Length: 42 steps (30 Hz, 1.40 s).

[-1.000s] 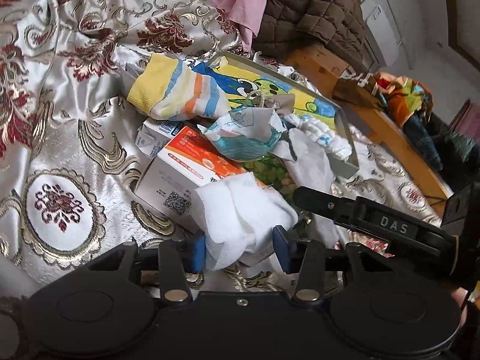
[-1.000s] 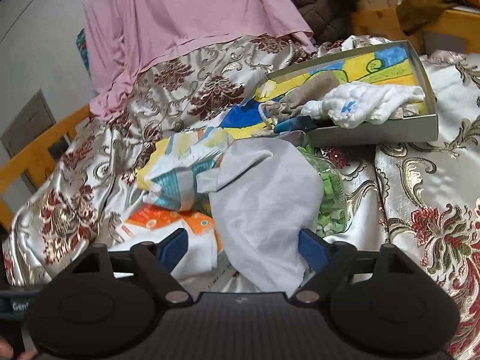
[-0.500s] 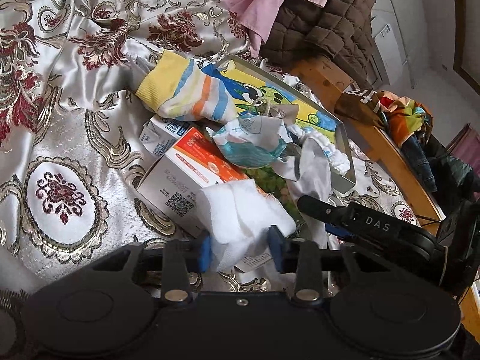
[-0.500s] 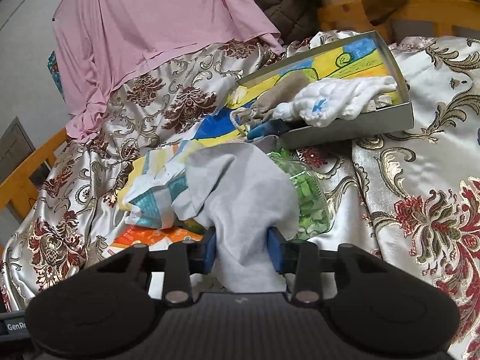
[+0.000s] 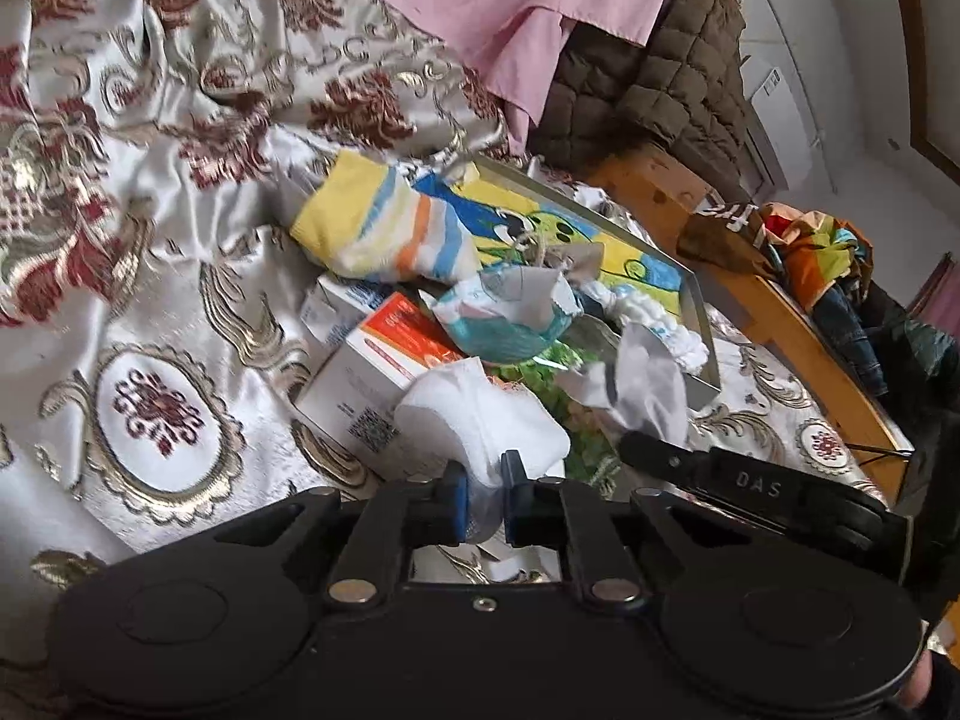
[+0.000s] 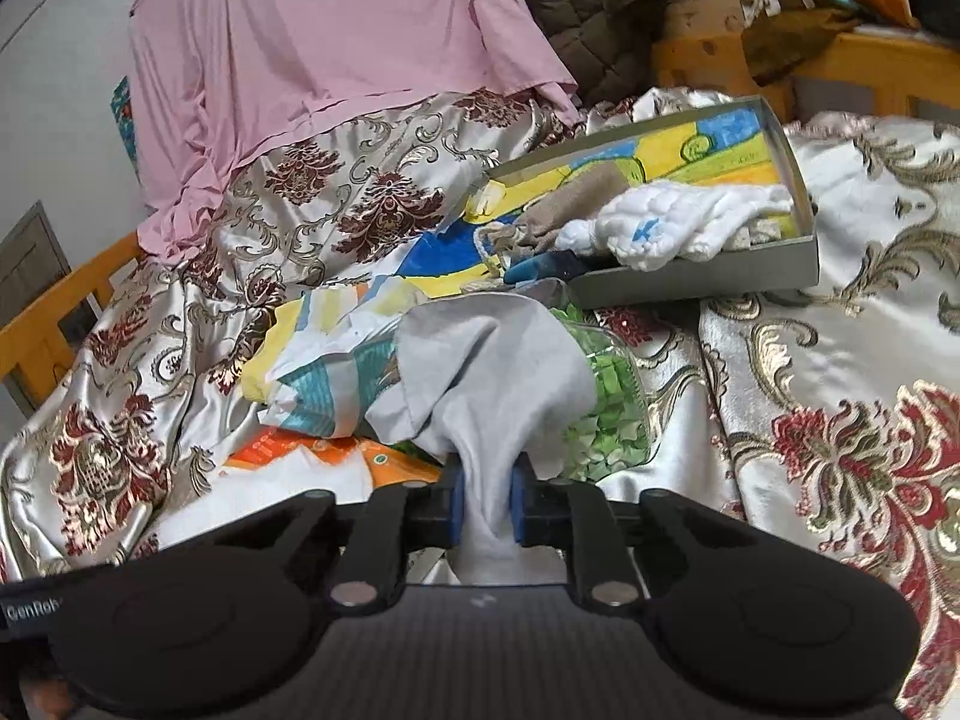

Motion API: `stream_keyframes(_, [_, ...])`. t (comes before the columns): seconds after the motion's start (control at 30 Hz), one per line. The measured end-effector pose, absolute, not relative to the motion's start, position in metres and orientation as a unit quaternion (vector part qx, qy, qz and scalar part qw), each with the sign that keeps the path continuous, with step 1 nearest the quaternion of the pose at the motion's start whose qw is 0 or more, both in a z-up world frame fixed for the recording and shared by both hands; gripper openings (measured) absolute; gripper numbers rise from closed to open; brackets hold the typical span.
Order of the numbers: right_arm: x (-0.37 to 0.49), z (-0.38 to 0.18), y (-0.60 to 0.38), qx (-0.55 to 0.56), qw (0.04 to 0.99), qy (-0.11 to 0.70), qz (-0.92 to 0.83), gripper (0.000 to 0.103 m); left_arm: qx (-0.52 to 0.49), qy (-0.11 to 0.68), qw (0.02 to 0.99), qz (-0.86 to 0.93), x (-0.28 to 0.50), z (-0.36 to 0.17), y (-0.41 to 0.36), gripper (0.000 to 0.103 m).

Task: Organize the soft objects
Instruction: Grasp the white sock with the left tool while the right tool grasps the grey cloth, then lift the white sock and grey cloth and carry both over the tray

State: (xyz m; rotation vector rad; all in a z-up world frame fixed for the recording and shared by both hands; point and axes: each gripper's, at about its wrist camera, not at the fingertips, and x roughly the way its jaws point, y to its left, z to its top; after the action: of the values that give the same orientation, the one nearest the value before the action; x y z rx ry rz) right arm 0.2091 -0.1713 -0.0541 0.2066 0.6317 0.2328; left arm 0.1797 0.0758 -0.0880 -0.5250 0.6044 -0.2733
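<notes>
Both cameras sit just behind their own gripper fingers, looking forward and slightly down at a cluttered bedspread (image 5: 150, 276) from close range. The left view faces the pile from its left side, the right view from its right. Both share the shallow cartoon-print box (image 5: 699, 324) (image 6: 708, 276), the striped sock (image 5: 384, 228) and the pink cloth (image 6: 312, 60) behind.

Home bedroom: brocade bedspread (image 5: 180, 276), wooden bed frame (image 5: 798, 330) (clothes heaped), pink sheet (image 6: 312, 66).
</notes>
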Motion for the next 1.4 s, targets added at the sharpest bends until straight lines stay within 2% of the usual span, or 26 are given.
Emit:
stream_keyframes(0.1, [0.202, -0.052, -0.167, 0.079, 0.944, 0.298, 0.116, 0.008, -0.224, 0.275, 0.927, -0.12, 0.174, -0.08, 0.07, 0.01])
stream_keyframes(0.43, [0.169, -0.033, -0.144, -0.031, 0.967, 0.223, 0.117, 0.006, -0.152, 0.222, 0.957, -0.112, 0.156, -0.047, 0.049, 0.006])
stream_keyframes(0.9, [0.151, 0.003, -0.16, -0.021, 0.98, 0.154, 0.121, 0.006, -0.12, 0.162, 0.972, -0.117, 0.15, 0.005, 0.022, 0.006])
stream_keyframes(1.17, [0.187, 0.022, -0.175, -0.005, 0.98, 0.15, 0.128, 0.006, -0.113, 0.145, 0.975, -0.124, 0.203, 0.031, 0.009, 0.006])
stream_keyframes(1.4, [0.28, 0.036, -0.178, -0.019, 0.976, 0.162, 0.147, 0.006, -0.096, 0.159, 0.975, -0.126, 0.304, 0.039, 0.008, 0.007])
